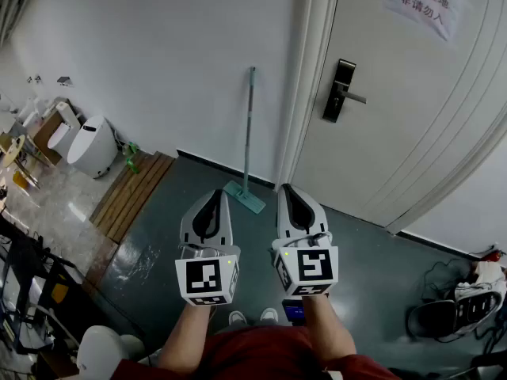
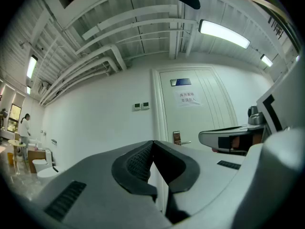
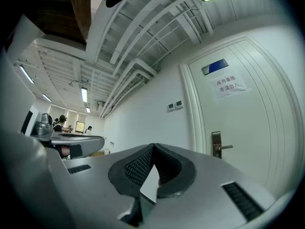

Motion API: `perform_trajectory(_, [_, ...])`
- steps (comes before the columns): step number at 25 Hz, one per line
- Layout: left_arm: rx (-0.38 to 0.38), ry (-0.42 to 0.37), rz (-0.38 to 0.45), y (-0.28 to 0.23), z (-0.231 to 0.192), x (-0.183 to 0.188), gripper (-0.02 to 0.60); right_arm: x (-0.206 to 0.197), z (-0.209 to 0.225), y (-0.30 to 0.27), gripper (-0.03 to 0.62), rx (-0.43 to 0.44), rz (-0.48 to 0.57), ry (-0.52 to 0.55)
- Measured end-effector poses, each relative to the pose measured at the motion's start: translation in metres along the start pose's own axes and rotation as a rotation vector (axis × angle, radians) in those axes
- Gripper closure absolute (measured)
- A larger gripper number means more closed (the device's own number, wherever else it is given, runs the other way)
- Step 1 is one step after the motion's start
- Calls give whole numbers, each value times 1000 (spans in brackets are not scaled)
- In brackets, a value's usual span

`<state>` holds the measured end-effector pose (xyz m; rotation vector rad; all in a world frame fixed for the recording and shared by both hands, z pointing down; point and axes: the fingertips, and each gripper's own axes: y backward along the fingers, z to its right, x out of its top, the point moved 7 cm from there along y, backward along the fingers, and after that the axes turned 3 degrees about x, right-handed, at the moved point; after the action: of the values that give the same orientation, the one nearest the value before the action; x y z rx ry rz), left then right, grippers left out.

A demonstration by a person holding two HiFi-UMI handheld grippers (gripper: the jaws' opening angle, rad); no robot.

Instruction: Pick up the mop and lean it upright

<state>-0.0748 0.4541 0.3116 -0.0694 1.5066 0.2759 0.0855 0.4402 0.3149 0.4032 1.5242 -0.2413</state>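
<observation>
Head view | mop beyond, untouched | left hand-held gripper, right hand-held gripper: clenched empty

White wall, closed door (paper notice taped on), grey floor, ceiling strip light

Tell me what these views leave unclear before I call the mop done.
- Head view: mop handle top is too small to tell whether it touches the wall.
- Gripper views: no mop; left gripper and right gripper bodies block the lower view.
- Head view: door notice cut by top edge.
</observation>
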Motion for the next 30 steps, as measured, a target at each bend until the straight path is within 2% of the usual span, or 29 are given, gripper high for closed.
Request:
perform_trajectory(13, [15,-11,-4,-10,28,0,575,0,29,5,577,18,13,-12])
perform_trajectory(30, [79,-13,-17,-42,71,-8,575,-7,87,-2,577,64,20,-34])
